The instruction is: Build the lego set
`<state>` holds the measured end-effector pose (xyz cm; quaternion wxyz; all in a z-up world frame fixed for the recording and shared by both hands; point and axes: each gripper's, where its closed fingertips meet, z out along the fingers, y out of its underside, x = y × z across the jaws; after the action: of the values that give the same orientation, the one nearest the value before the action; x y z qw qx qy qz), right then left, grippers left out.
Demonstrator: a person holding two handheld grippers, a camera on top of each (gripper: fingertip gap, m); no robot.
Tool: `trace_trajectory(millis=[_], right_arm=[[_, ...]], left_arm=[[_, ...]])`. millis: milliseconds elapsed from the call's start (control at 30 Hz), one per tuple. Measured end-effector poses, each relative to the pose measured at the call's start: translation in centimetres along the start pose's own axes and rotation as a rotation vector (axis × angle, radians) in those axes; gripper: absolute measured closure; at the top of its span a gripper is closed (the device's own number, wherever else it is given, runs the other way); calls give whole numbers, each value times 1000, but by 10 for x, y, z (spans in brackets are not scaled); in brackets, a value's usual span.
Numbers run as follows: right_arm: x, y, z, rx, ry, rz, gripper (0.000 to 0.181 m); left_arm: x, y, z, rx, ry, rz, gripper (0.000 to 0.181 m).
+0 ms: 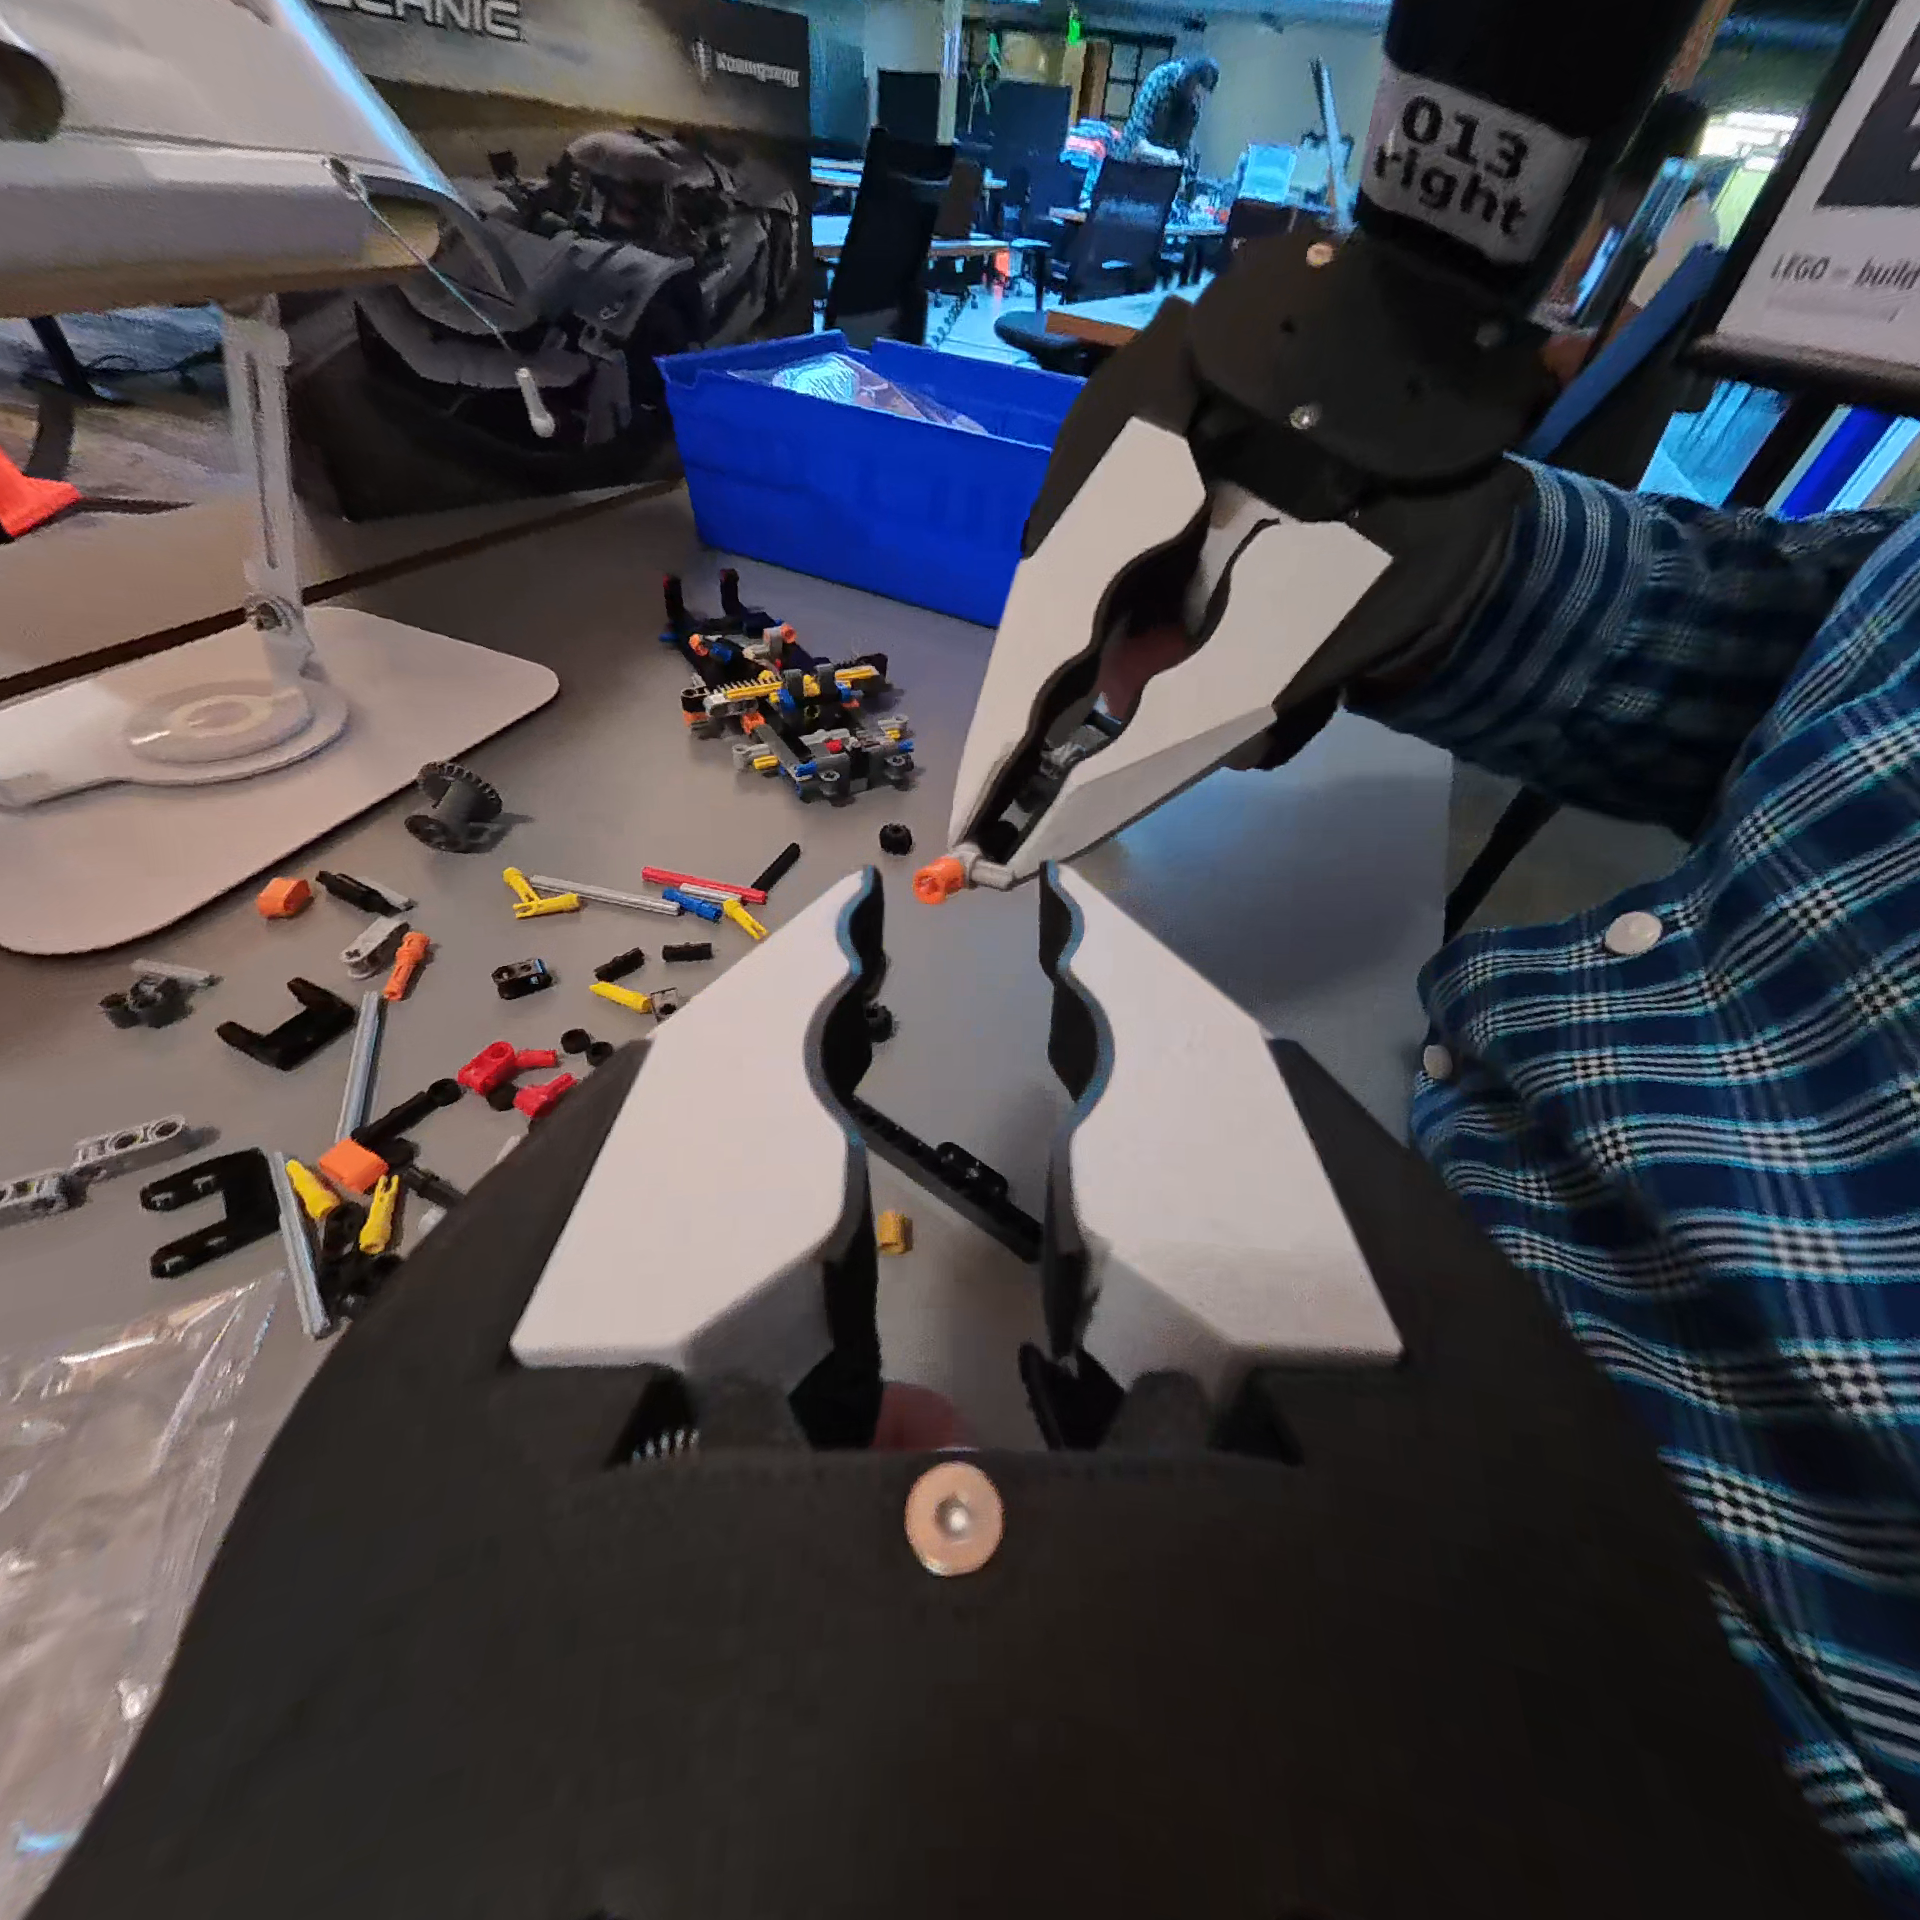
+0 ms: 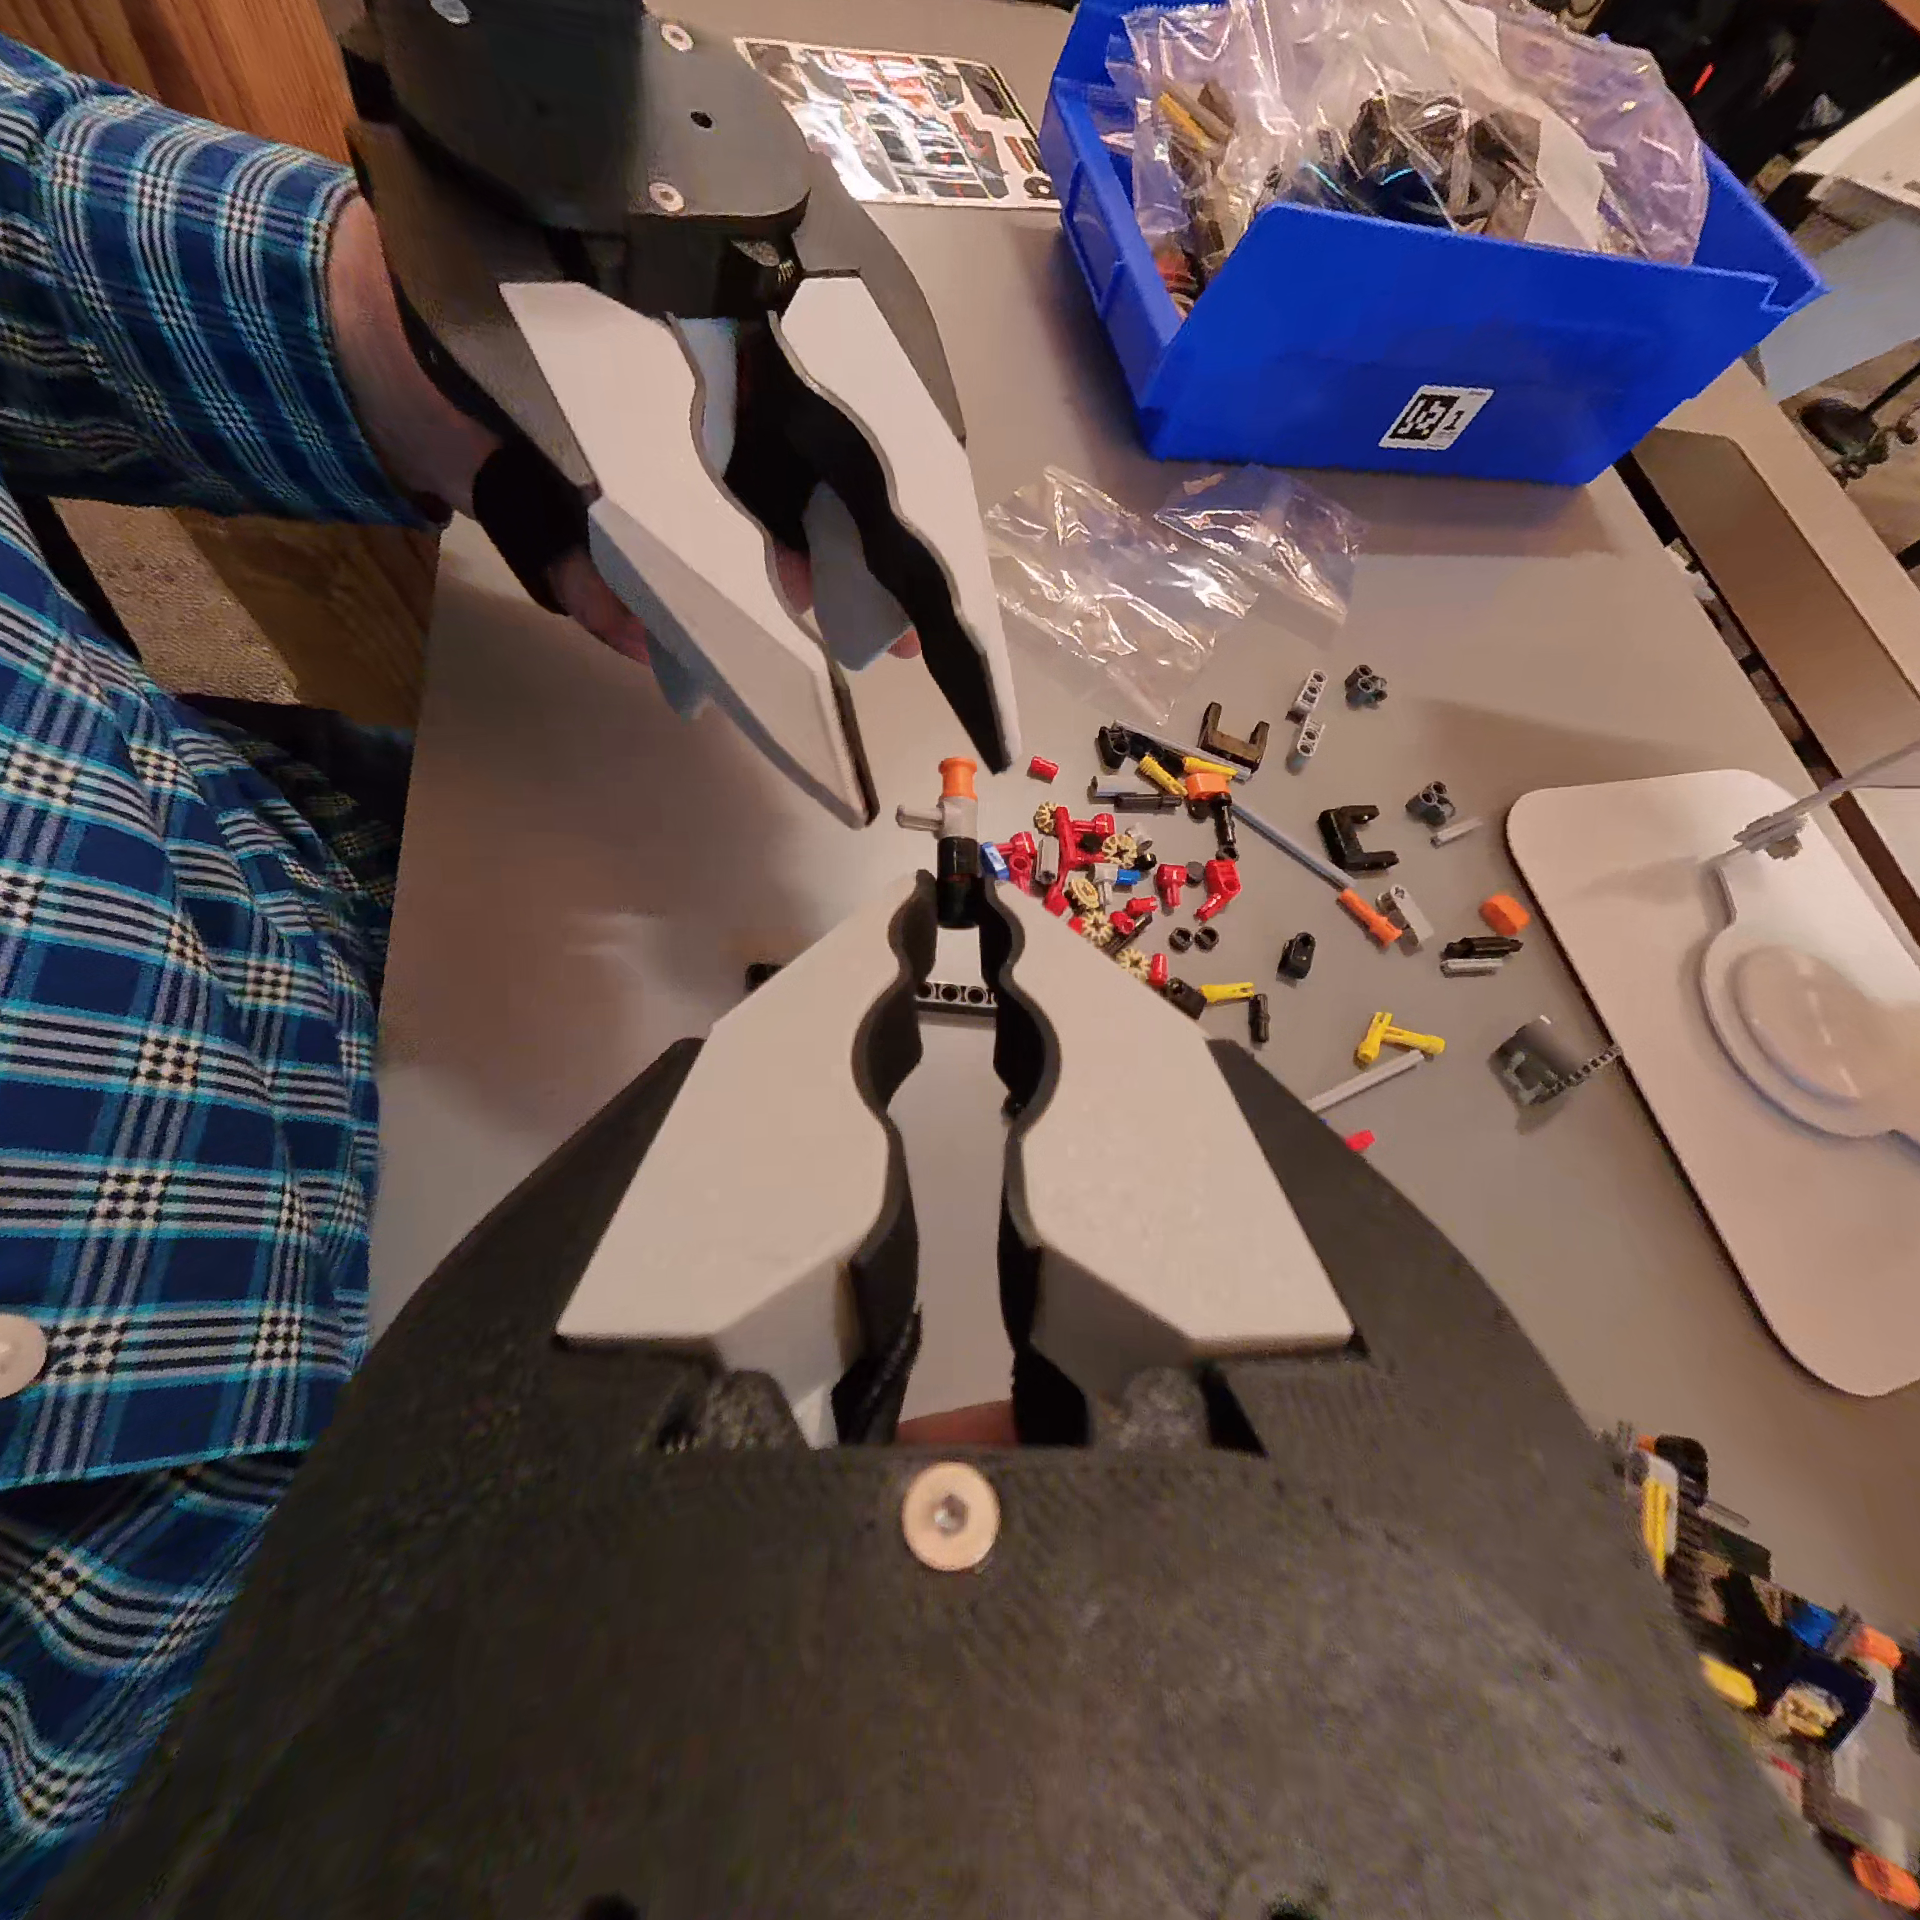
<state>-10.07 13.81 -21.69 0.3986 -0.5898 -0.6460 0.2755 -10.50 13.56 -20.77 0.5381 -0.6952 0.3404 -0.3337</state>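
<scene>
Two grippers meet above the table [image 2: 665, 1039] — your right gripper [image 2: 954, 902] clenches a small sub-assembly [image 2: 951, 831], orange bush outward, while the left gripper [image 2: 930, 790] hangs just beside it, fingers apart and empty. Keep the right steady, line the left up squarely on the orange end, and close gently — the piece looks easy to twist. The chassis [image 1: 795, 707] waits farther off.

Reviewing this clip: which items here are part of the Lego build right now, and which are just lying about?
In use:
- right gripper, shut on a small orange-tipped assembly
- left gripper, open, next to that piece
- partly built chassis
- loose parts scattered on the table

Lying about:
- blue bin with bagged parts
- empty plastic bag
- sticker sheet
- white stand base
</scene>
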Motion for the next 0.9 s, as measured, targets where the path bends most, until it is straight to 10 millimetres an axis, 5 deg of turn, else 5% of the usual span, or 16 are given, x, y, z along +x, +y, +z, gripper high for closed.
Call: trace_trajectory(millis=[900], right_arm=[[5, 9, -9, 62, 11, 201, 176]], left_arm=[[2, 0, 15, -1, -5, -1, 164]])
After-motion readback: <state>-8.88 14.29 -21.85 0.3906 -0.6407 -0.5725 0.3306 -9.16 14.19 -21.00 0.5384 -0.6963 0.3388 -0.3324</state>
